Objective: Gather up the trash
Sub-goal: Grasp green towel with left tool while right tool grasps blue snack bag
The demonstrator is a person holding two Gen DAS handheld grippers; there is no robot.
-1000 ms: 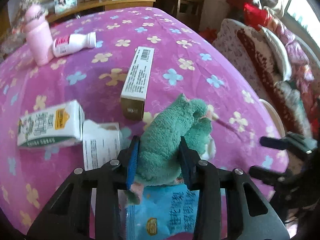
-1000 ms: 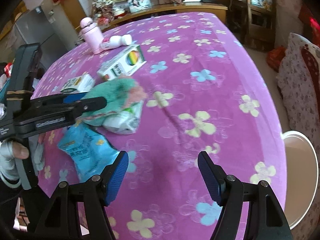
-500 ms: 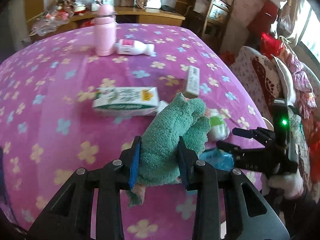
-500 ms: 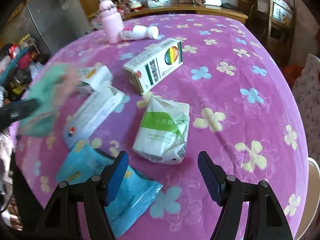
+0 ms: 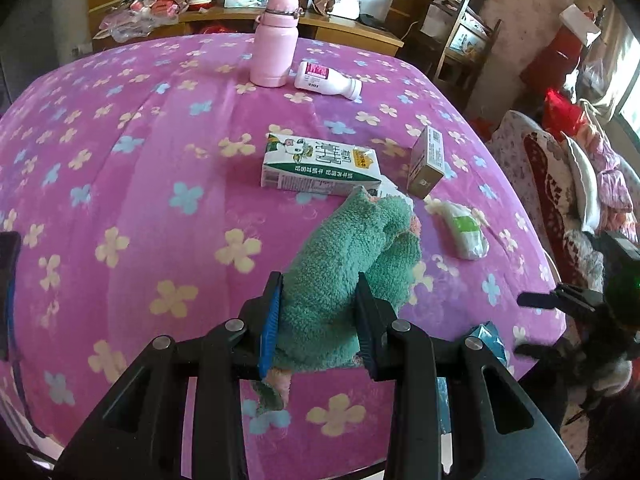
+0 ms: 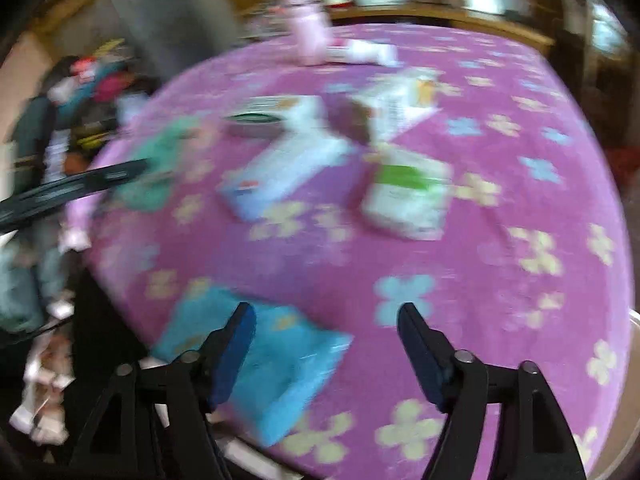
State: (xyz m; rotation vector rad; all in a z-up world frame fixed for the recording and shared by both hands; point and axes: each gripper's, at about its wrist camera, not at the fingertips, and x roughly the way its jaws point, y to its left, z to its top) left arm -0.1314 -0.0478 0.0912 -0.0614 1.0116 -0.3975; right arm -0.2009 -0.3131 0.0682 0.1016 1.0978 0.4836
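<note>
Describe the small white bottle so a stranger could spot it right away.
Start at the far end of the purple flowered table, by the upright pink flask. The white bottle lies beside it, the only bottle on its side, with a magenta label.

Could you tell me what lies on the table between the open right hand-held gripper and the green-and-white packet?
In the blurred right wrist view, only bare flowered tablecloth lies between the right hand-held gripper and the green-and-white packet; the blue snack bag sits left of that stretch.
</note>
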